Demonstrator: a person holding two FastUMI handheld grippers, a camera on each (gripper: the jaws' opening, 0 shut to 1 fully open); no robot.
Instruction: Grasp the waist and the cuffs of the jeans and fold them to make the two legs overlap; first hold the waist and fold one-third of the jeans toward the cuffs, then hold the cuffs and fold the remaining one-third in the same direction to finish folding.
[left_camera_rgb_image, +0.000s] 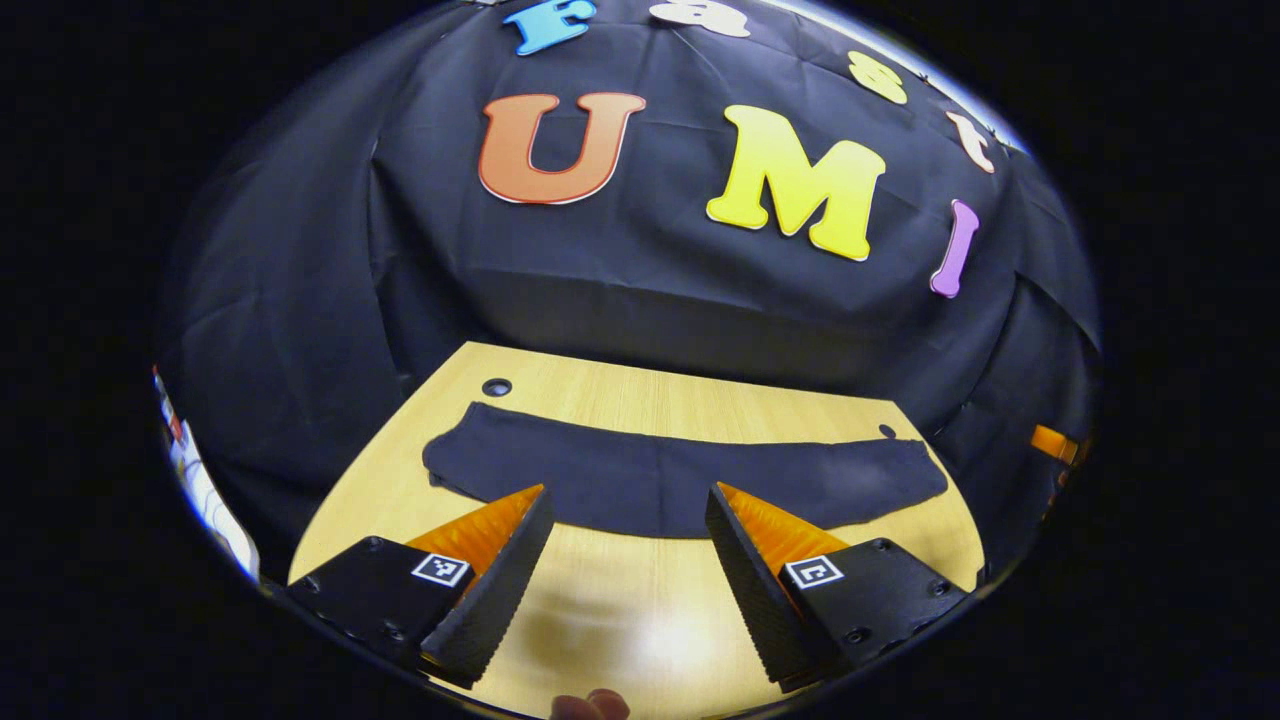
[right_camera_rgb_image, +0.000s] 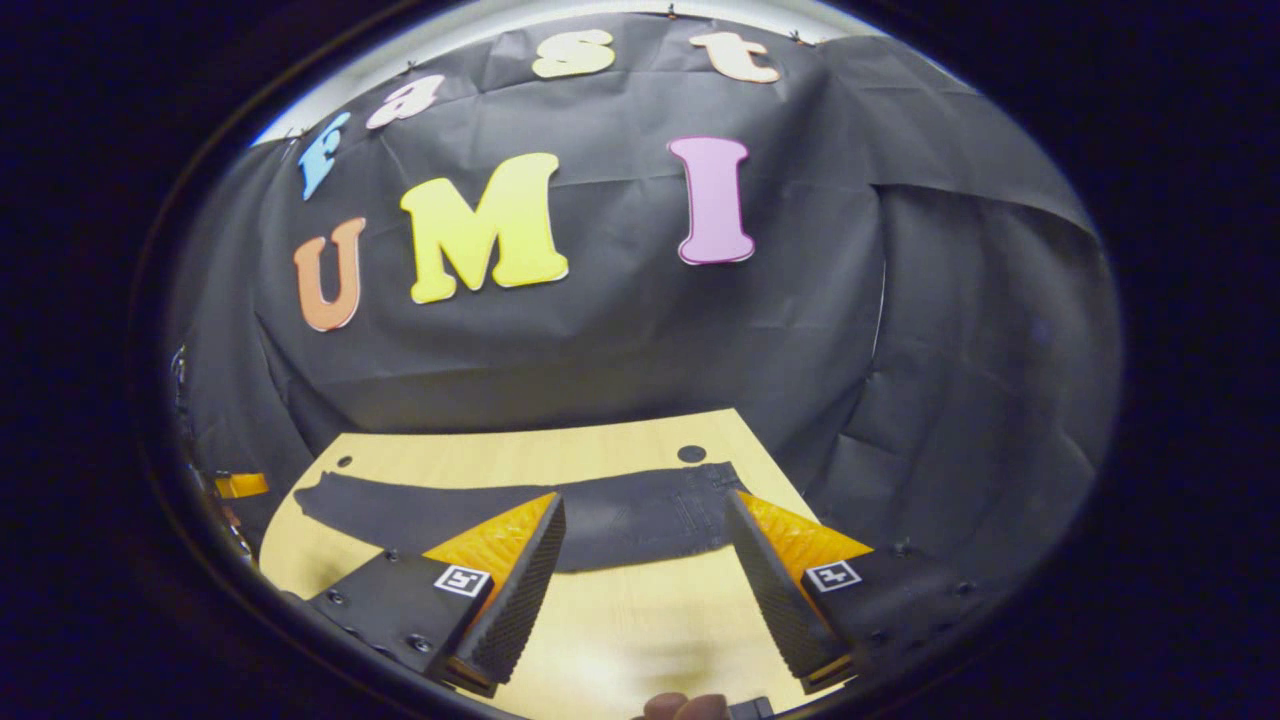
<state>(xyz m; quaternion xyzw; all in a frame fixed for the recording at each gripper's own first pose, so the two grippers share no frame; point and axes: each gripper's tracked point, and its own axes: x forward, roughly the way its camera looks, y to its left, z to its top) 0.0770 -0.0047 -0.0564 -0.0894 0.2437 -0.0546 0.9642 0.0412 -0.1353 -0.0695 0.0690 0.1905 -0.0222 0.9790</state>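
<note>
The left claw (left_camera_rgb_image: 628, 495) is wide open and holds nothing. Its two fingers hang above the pale wooden table (left_camera_rgb_image: 640, 620), apart from the cloth. Just past its fingertips lie the dark, long jeans (left_camera_rgb_image: 680, 475), spread flat in one strip across the table. They stretch out to both sides of the claw, and the strip looks like two legs already lying one on the other. A small round hole in the table (left_camera_rgb_image: 496, 387) sits beyond the jeans, off to the claw's left. A fingertip (left_camera_rgb_image: 590, 706) of the person's hand peeks in below the claw.

The right claw (right_camera_rgb_image: 645, 505) is wide open too, with nothing in it. In the right gripper view the jeans lie just ahead of it. The end with stitching and pockets (right_camera_rgb_image: 690, 515) shows between its two fingers. The rest runs away to the claw's left. Nothing stands between either claw and the jeans.
</note>
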